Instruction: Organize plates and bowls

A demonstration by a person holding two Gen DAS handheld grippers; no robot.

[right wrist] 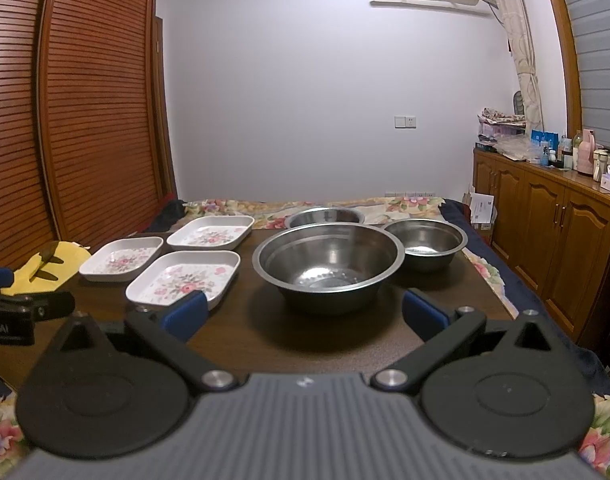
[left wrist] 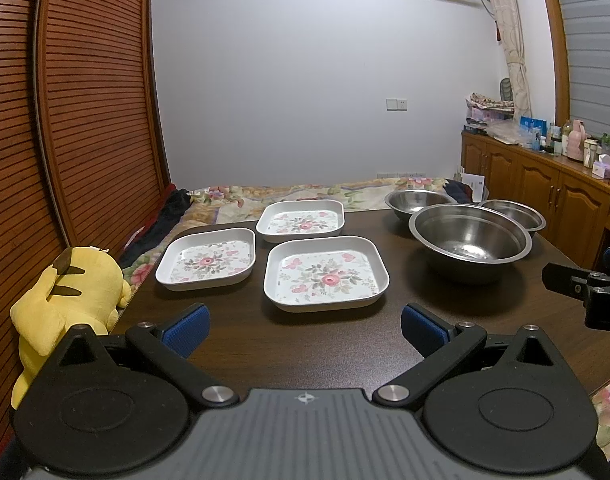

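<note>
Left wrist view: the left gripper (left wrist: 303, 330) is spread wide with nothing between its blue pads (left wrist: 187, 330) — it hovers over the dark table (left wrist: 325, 344), just short of the nearest floral plate (left wrist: 325, 274). Two more floral plates (left wrist: 207, 260) lie behind and to the left, apart. The right gripper (right wrist: 305, 316) gapes equally wide and empty, before the large steel bowl (right wrist: 329, 266); two smaller bowls (right wrist: 427, 242) sit behind it — none touched.
</note>
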